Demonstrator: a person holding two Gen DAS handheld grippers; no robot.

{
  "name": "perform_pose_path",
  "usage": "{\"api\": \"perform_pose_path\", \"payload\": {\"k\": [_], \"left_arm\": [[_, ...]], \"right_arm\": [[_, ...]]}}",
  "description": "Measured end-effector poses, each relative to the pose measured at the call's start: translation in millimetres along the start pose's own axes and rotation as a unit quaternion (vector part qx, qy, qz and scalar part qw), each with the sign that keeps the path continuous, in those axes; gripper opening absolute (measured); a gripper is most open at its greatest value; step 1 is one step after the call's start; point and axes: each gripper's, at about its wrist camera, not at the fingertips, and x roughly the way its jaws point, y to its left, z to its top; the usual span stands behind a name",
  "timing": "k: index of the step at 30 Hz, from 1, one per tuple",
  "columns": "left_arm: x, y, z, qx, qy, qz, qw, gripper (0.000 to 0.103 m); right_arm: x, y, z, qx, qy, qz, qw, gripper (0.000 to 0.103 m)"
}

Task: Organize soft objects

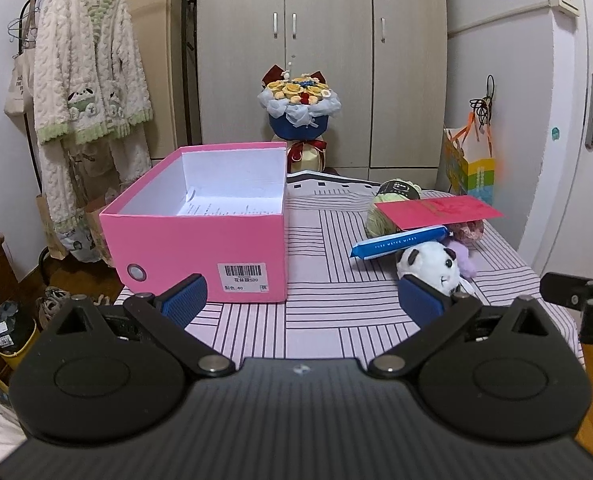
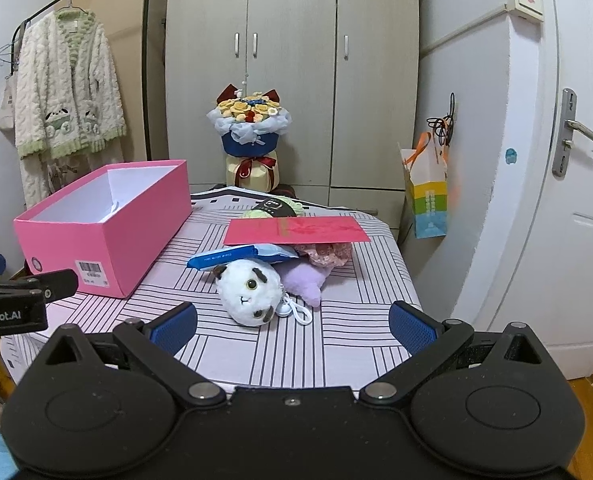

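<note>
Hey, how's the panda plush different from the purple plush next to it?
The panda plush is white with dark patches and a visible face; the purple plush is plain lilac with no face showing. The panda plush lies fully exposed at the front of the pile; the purple plush is partly tucked under the floral fabric. Both rest on the striped cloth, touching each other.
</note>
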Motion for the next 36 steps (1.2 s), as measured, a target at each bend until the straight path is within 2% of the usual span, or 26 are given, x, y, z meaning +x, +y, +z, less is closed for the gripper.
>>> {"api": "perform_pose_path", "payload": {"k": [9,14,19,24,28,31,34,36], "left_arm": [[3,-1,-2,0.003,0.008,-0.001,1.0,0.103],[9,-1,1,0.001,0.025,-0.009,0.9996,0.103],[17,-6,9,0.008,0.027,-0.015,0.9995,0.103],[26,-14,29,0.027,0.008,-0.061,0.9977,0.103],[47,-24,50,0.042,-0.006,-0.079,0.9959,0.103],[72,-22,62,0.012,0.006,-0.127,0.9918,0.101],[98,-25,67,-0.007,0.009,-0.131,0.9914,0.098],[120,-28,69,-0.021,0.02,-0.148,0.9885,0.093]], "right_arm": [[0,-1,-1,-0.003,-0.007,0.006,1.0,0.103],[3,-4,0,-0.005,-0.012,0.011,1.0,0.103],[11,-9,6,-0.007,-0.022,0.0,1.0,0.103],[28,-18,14,-0.044,-0.046,-0.02,0.998,0.103],[41,-39,26,-0.043,-0.076,0.0,0.996,0.103],[61,-60,35,-0.025,-0.084,0.017,0.996,0.103],[87,-75,43,-0.02,-0.072,0.022,0.997,0.102],[104,-85,48,-0.008,-0.062,0.038,0.997,0.097]]}}
